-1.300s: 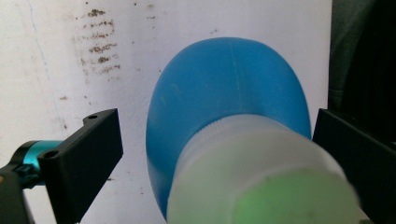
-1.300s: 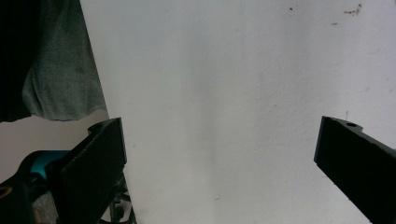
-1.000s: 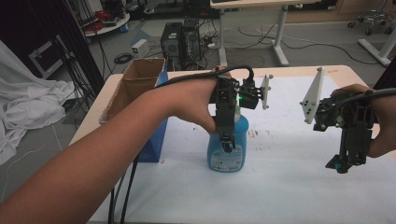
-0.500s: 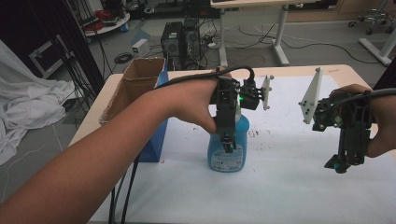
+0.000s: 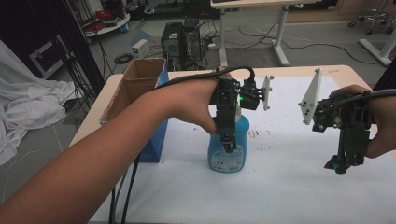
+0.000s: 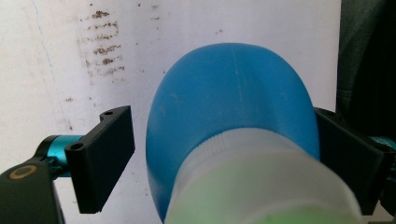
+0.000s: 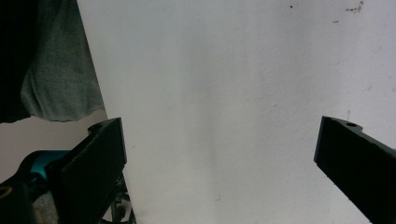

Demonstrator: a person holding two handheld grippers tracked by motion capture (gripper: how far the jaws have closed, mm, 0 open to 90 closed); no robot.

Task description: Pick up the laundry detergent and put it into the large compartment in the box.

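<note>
Right, 1 blue bottle (image 5: 228, 149) stood upright near the middle of the white table (image 5: 280, 186), w/ a pale cap on top. Left gripper (image 5: 228, 145) pointed down over it, jaws either side of the bottle's shoulder. From the left gripper view, the bottle (image 6: 233, 116) sat between the 2 black jaws: one jaw touched or nearly touched its side, the other stood a bit apart w/ a gap showing. Jaws had just been closing in on it, not yet clamped, so still released. Right gripper (image 5: 343, 164) hung over bare table well apart from the bottle, to its right; in the right gripper view its 2 jaws stood wide w/ nothing between them. 1 brown cardboard box (image 5: 135, 88), open at the top, stood at the table's left edge beside a blue box (image 5: 156, 140).
</note>
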